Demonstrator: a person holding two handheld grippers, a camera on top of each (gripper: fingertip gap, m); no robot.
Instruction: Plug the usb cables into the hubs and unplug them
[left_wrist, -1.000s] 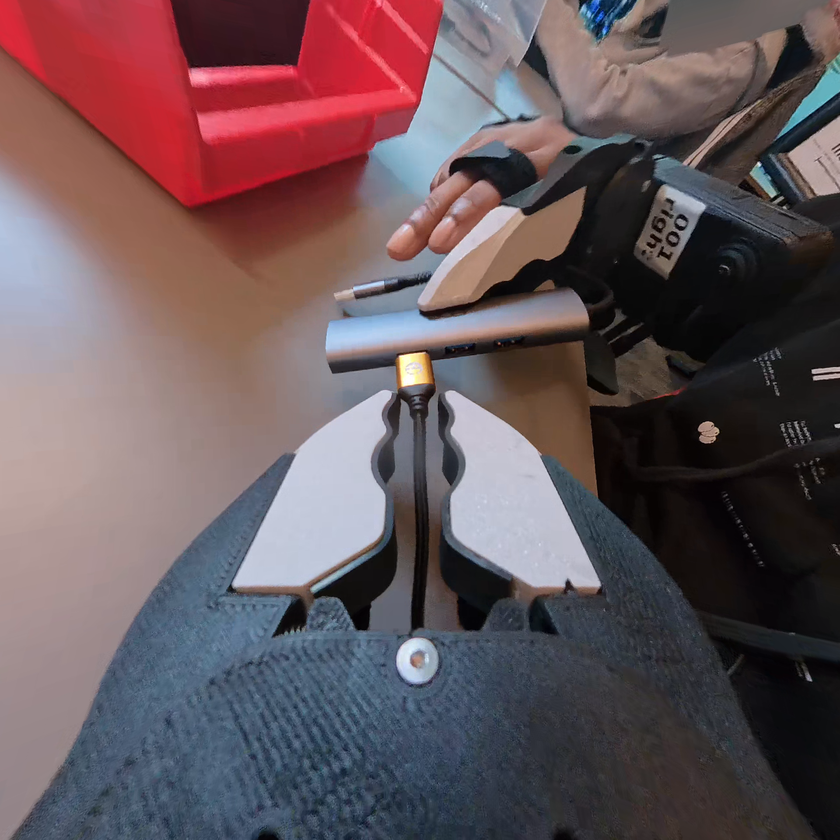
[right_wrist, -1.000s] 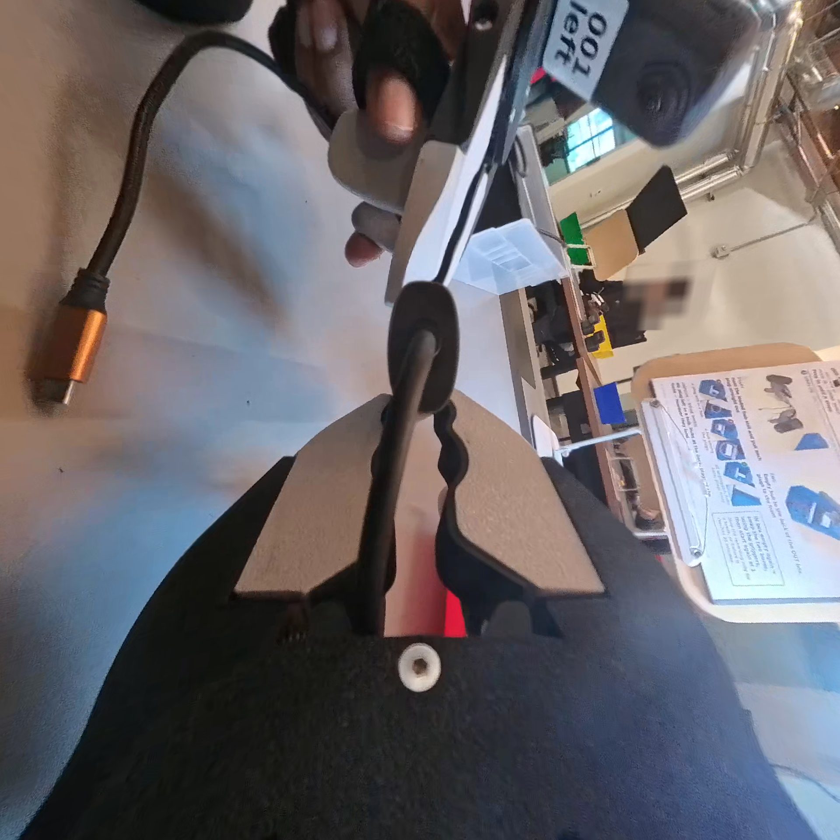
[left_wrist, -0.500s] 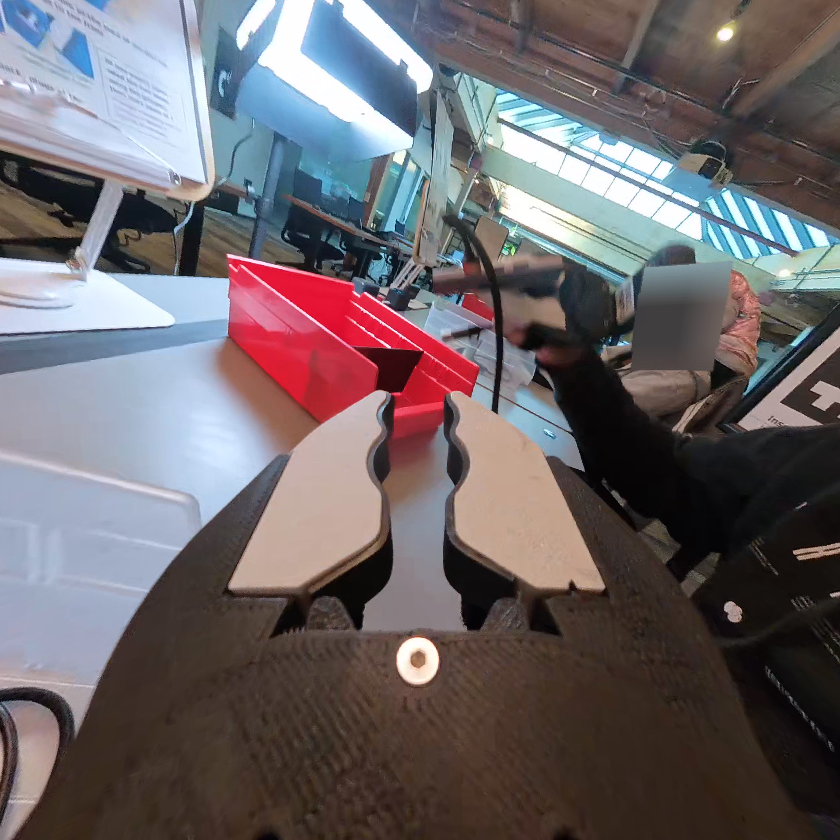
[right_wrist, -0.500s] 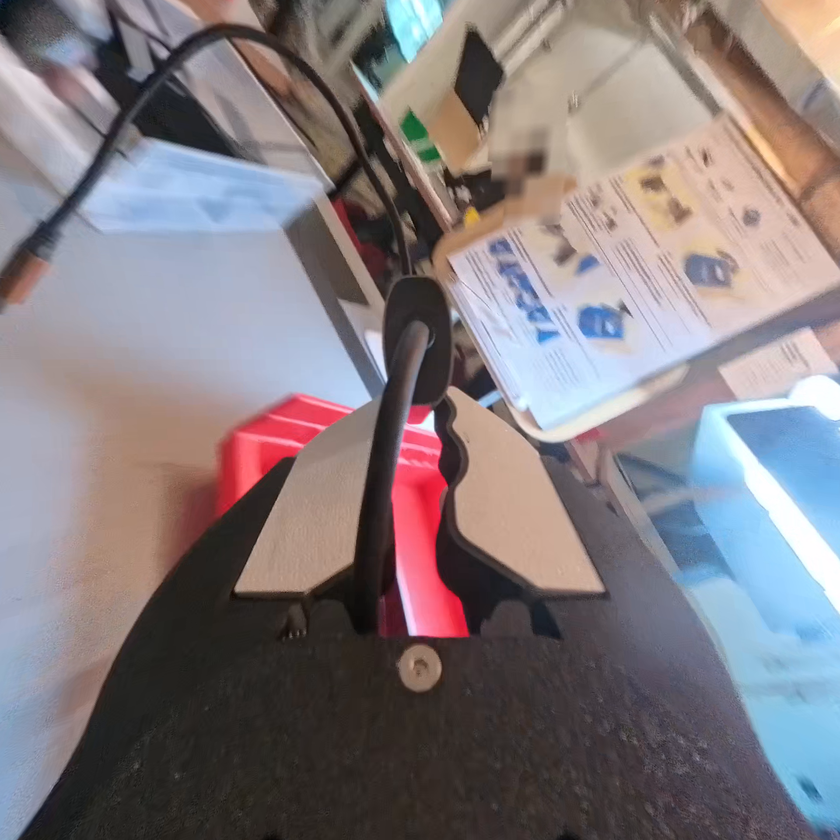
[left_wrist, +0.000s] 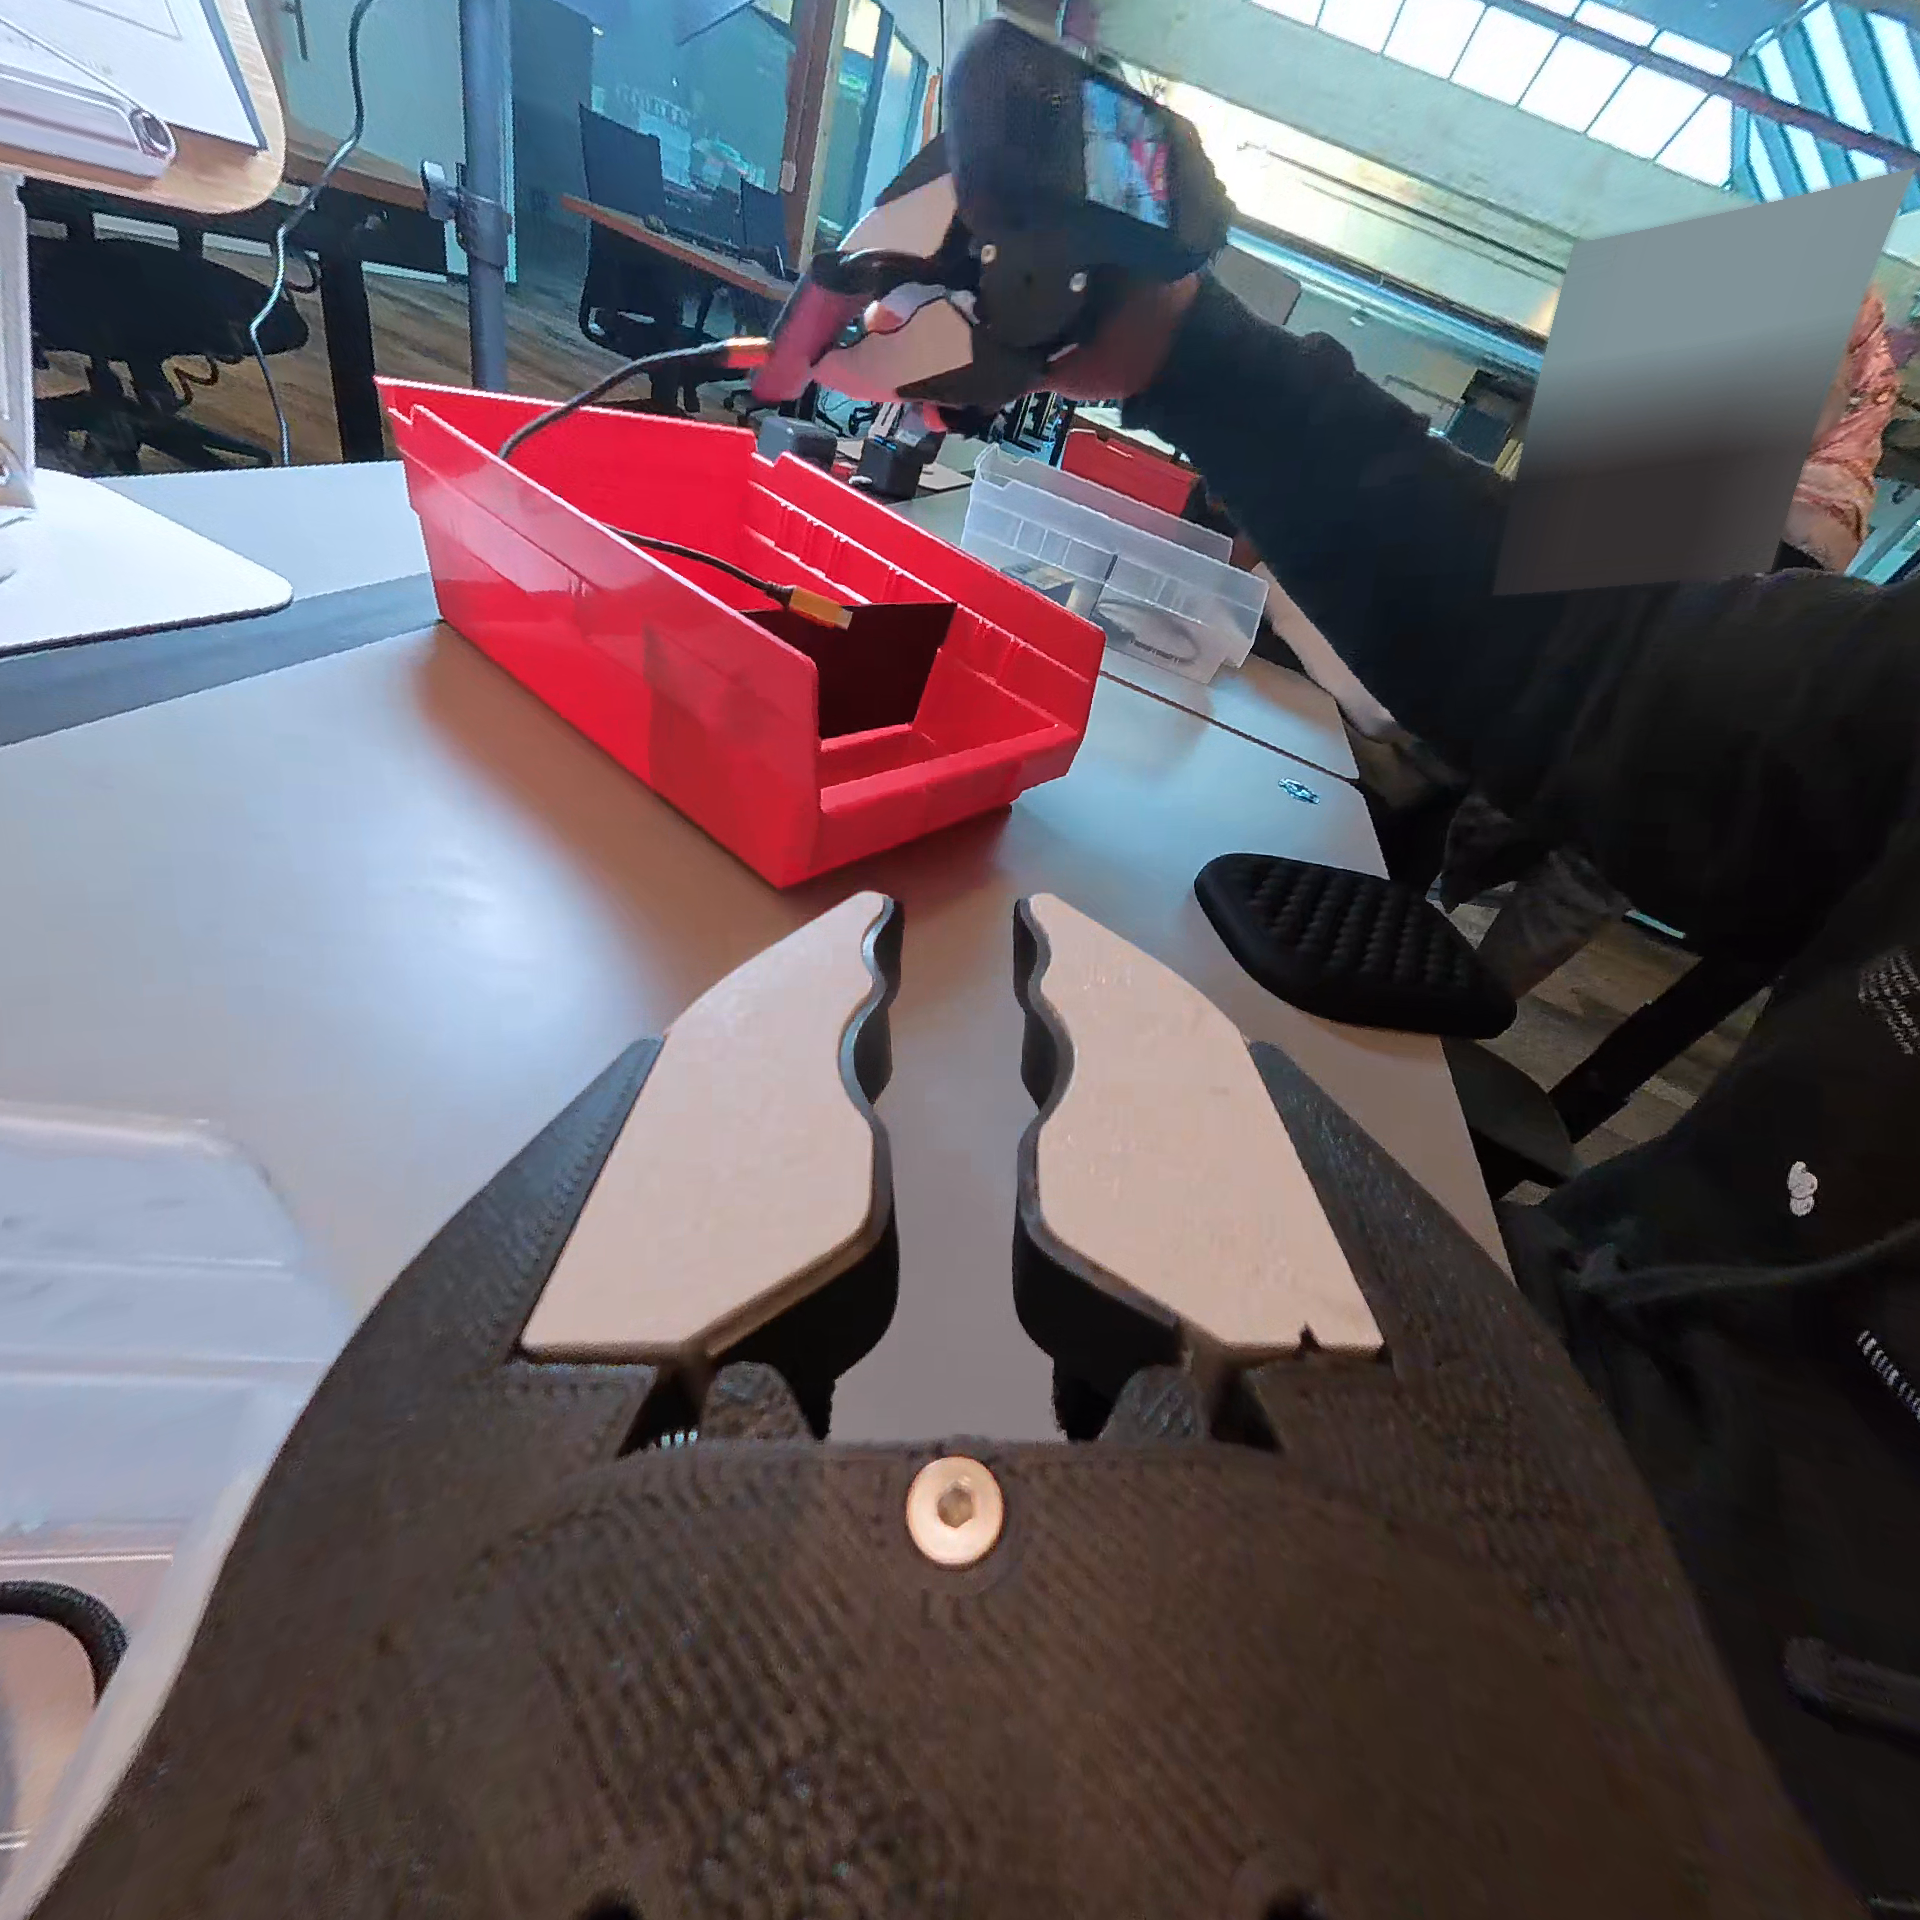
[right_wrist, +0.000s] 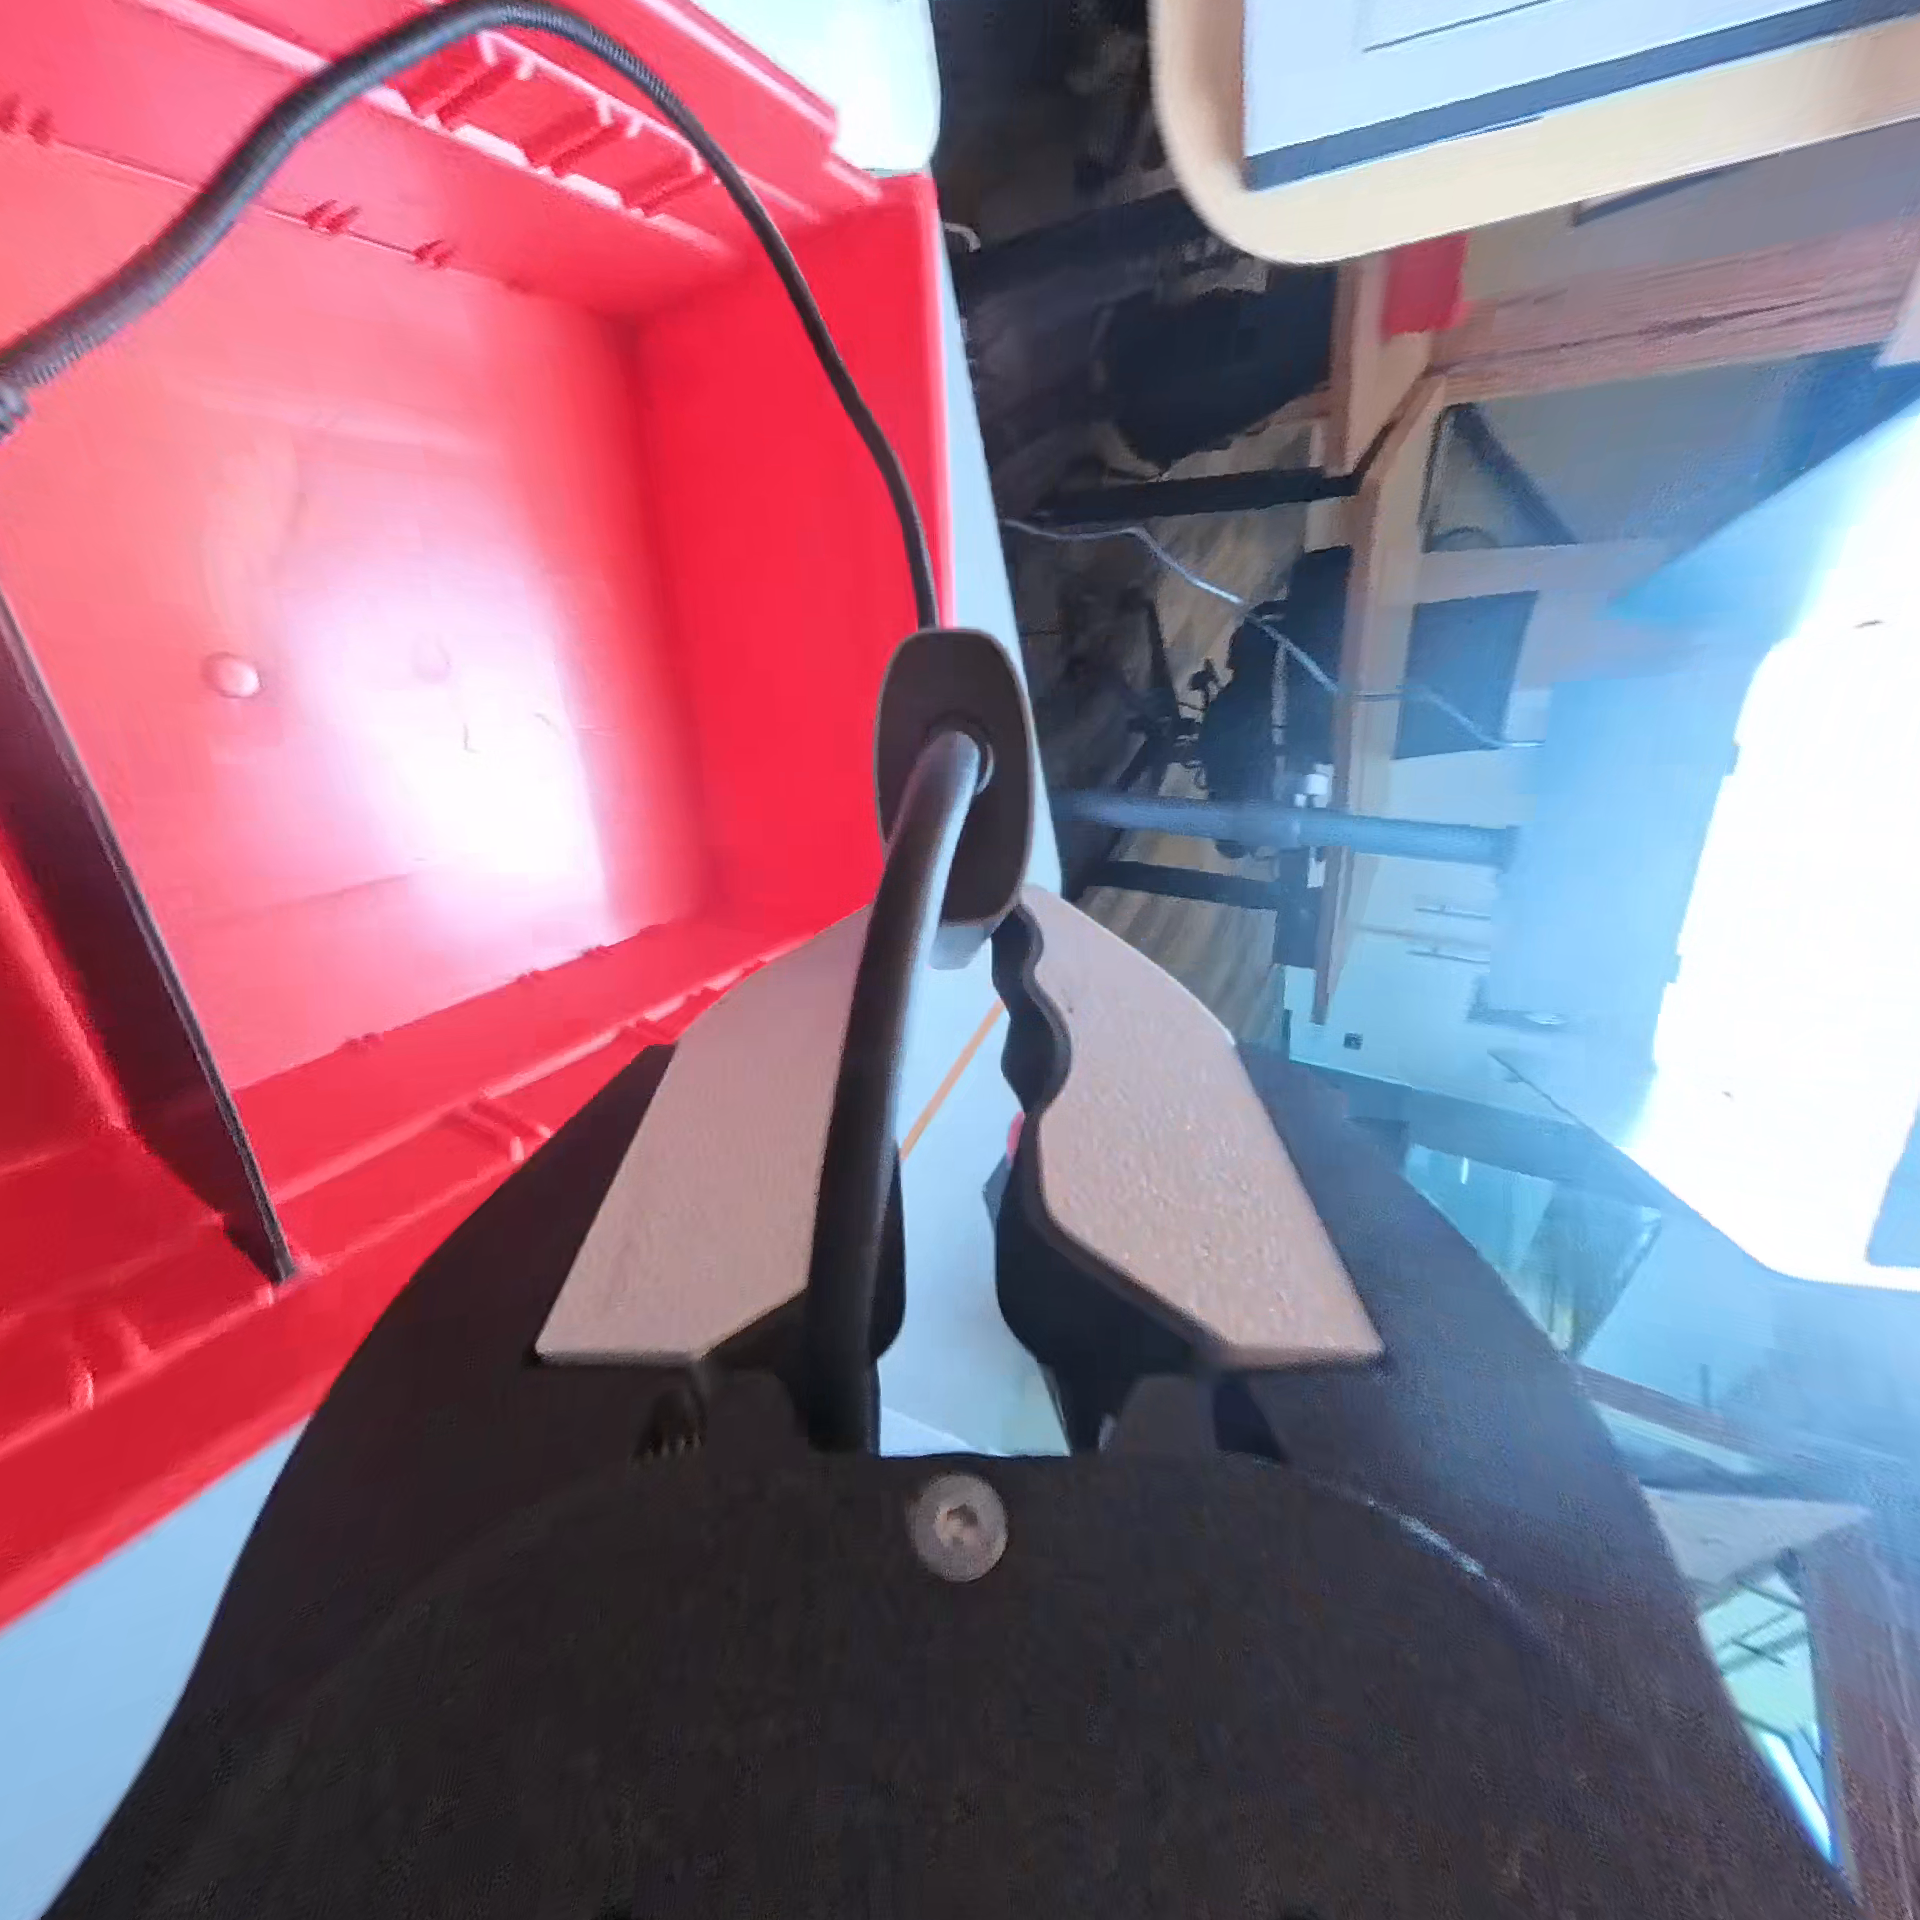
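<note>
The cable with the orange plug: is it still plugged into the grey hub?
Cannot tell fully. One orange plug hangs free over the red bin; another end meets the hub in the right gripper.

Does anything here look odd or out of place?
Only the cable: it hangs from the hub pinched in the right claw, held in the air above the red bin, with its orange plug dangling loose inside. The left claw is empty.

One red bin (left_wrist: 644, 665) at centre frame, one braided cable (left_wrist: 623, 374) trailing into it, one hub (right_wrist: 956, 790), two clear plastic organisers (left_wrist: 1122, 561), two grippers (left_wrist: 951, 914).
</note>
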